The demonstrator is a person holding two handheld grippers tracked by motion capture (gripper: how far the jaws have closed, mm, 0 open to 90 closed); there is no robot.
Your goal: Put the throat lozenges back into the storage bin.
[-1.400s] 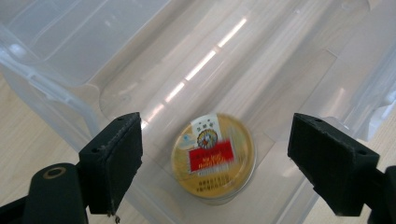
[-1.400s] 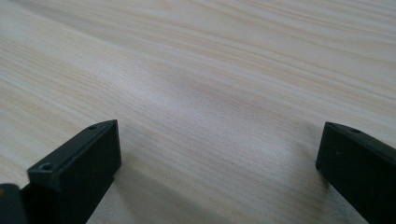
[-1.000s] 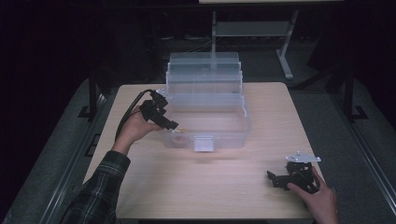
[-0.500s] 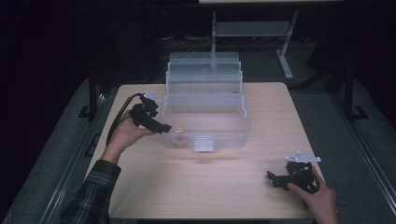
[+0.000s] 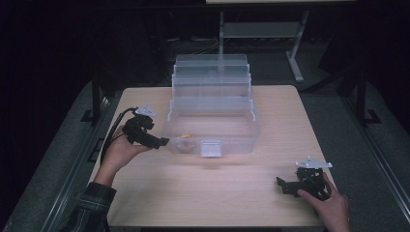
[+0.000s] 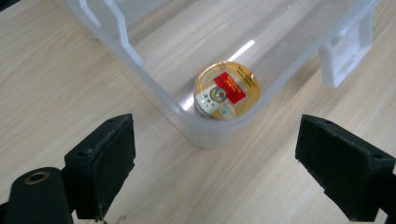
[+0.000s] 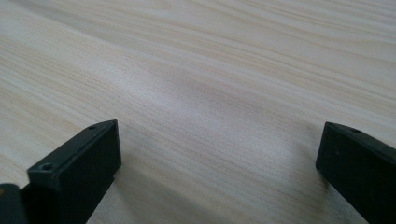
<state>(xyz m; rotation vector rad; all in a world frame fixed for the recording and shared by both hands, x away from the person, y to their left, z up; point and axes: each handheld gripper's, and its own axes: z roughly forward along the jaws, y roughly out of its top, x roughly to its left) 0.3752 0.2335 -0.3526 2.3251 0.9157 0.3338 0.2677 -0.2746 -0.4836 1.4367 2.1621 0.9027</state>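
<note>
A clear plastic box (image 5: 212,126) with a tiered lid folded back stands mid-table. Inside its near left corner lies a round gold tin (image 6: 226,89) with a red label, seen faintly as the tin (image 5: 184,140) from above. My left gripper (image 5: 162,142) hovers just outside that corner, open, its jaws wide apart with nothing between them (image 6: 231,172). The box wall (image 6: 205,130) is between the jaws and the tin. My right gripper (image 5: 283,183) rests low at the table's near right, open over bare wood (image 7: 219,154).
The wooden table (image 5: 227,193) has free room in front of the box and on both sides. A white latch (image 5: 211,148) sticks out from the box's near wall. Dark floor and a metal stand (image 5: 261,34) lie beyond the table.
My left gripper has drawn back from the box's left rim, down and to the left, and now sits outside the near left corner. The right gripper has stayed put.
</note>
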